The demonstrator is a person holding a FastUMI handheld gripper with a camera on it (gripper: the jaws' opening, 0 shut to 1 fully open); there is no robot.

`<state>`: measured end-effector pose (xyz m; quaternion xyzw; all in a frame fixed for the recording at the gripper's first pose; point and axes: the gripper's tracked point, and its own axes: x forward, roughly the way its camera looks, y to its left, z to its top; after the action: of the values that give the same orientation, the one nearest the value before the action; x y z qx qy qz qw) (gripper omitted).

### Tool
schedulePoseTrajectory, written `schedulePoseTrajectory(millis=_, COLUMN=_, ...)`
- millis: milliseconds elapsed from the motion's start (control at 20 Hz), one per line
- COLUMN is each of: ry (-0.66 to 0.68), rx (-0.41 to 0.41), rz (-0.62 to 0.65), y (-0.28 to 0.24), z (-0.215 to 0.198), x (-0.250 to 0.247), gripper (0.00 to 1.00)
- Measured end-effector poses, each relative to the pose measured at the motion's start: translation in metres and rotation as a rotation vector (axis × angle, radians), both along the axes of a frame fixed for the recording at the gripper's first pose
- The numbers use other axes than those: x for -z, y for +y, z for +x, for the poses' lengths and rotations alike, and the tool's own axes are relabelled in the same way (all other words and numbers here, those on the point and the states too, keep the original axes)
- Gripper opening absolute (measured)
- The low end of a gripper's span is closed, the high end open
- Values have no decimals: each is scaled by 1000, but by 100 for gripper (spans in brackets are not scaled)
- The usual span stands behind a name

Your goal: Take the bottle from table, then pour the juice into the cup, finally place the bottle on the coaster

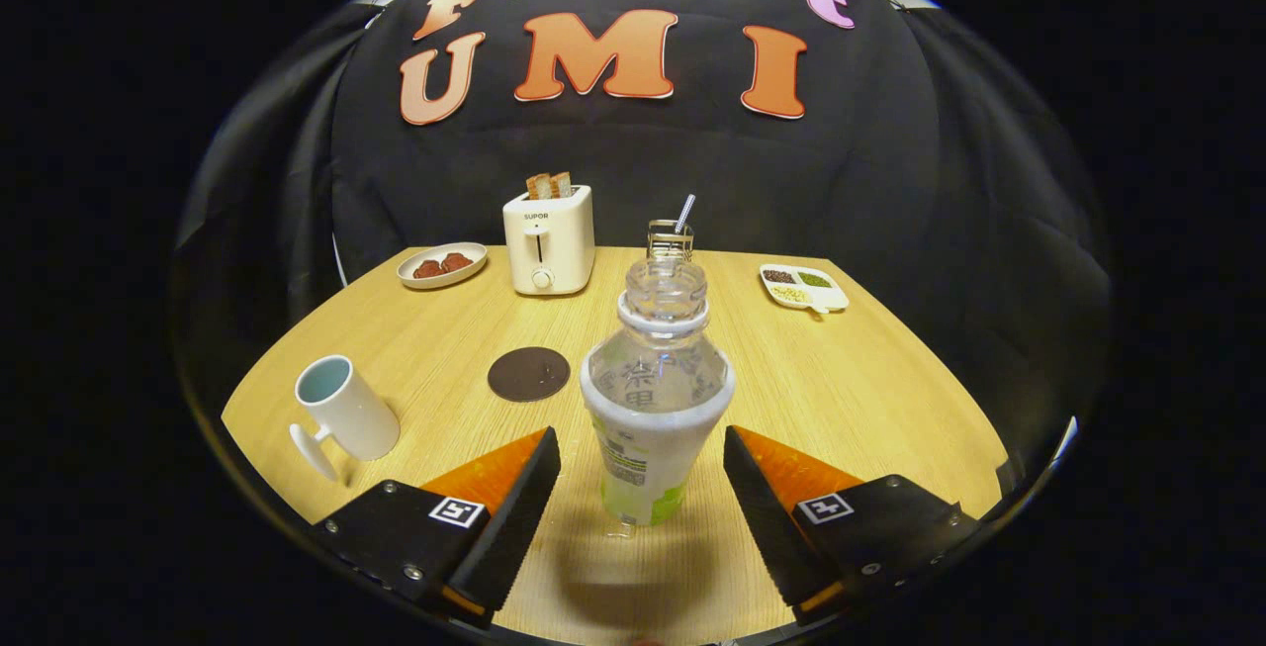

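A clear plastic bottle (655,399) with a white and green label stands upright and uncapped on the wooden table (870,389). It sits between my two fingers, with a gap on each side. My gripper (641,473) is open and touches nothing. A white cup (346,414) with a pale blue inside stands to the left, just beyond my left finger (504,517). A round dark brown coaster (528,373) lies flat between the cup and the bottle, a little farther back.
A white toaster (549,240) with bread slices stands at the back. A small plate of food (442,264) lies to its left. A glass with a straw (671,235) stands behind the bottle. A divided white dish (803,287) rests at the back right.
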<state>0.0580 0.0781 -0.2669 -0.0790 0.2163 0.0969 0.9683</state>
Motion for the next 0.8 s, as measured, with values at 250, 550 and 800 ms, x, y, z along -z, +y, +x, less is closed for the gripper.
schedulePoseTrajectory(millis=250, ry=32, rx=14, rz=2, y=2, z=22, x=15, gripper=89)
schedulePoseTrajectory(millis=550, ry=85, rx=36, rz=27, y=5, z=25, x=12, gripper=59)
schedulePoseTrajectory(millis=800, ry=53, rx=6, rz=-3, y=22, z=15, x=-22, gripper=58)
